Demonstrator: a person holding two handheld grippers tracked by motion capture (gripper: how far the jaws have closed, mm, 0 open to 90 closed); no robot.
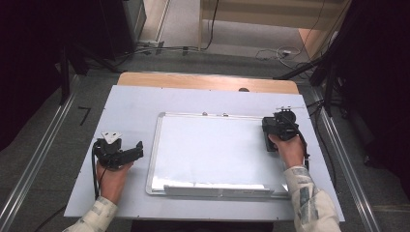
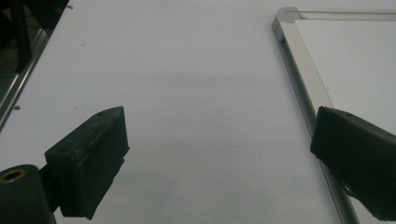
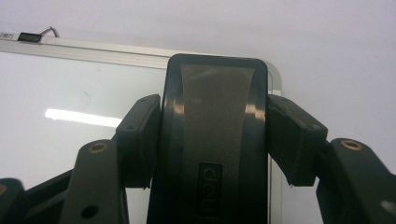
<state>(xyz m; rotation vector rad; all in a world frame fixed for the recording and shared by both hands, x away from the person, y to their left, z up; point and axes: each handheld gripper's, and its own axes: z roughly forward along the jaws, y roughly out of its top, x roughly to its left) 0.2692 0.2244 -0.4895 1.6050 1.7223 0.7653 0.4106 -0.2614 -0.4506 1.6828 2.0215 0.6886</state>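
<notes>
Eraser [image 3: 215,140] clamped in our right hand-held gripper [image 3: 215,135] over whiteboard [image 1: 212,150] corner; our left hand-held gripper [image 2: 219,154] gapes empty above the surface [image 2: 187,70].

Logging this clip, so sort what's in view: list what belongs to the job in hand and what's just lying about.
In the job:
- black eraser, clamped in the right tool
- whiteboard, under that eraser's far right corner

Lying about:
- left tool, open, beside the board's frame
- cables on the floor beyond the table
</notes>
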